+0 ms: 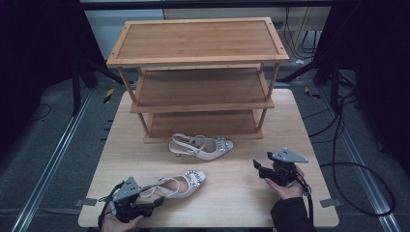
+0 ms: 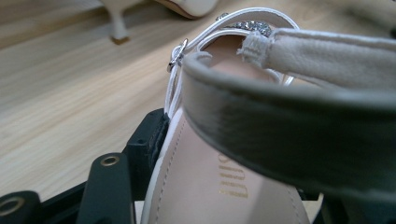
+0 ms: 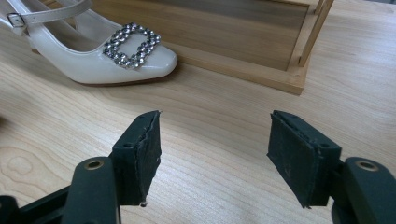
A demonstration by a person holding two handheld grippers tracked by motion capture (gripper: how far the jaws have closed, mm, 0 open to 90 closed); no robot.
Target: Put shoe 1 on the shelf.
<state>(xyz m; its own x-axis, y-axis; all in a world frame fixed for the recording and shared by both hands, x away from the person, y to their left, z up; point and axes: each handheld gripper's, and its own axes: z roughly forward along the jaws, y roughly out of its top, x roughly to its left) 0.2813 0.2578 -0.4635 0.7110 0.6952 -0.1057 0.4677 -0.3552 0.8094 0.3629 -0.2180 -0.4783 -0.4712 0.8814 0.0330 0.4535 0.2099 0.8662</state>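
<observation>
The left tongs (image 1: 147, 205) grip the near shoe (image 1: 180, 184) by its heel end, low over the tabletop (image 1: 232, 188); keep the hold firm and level. Ahead of the idle, wide-open right tongs (image 3: 212, 154), the second shoe (image 3: 93, 56) waits by the rack (image 1: 200, 77).

Dim room, grey floor (image 1: 43, 145), cables (image 1: 348, 145)
</observation>
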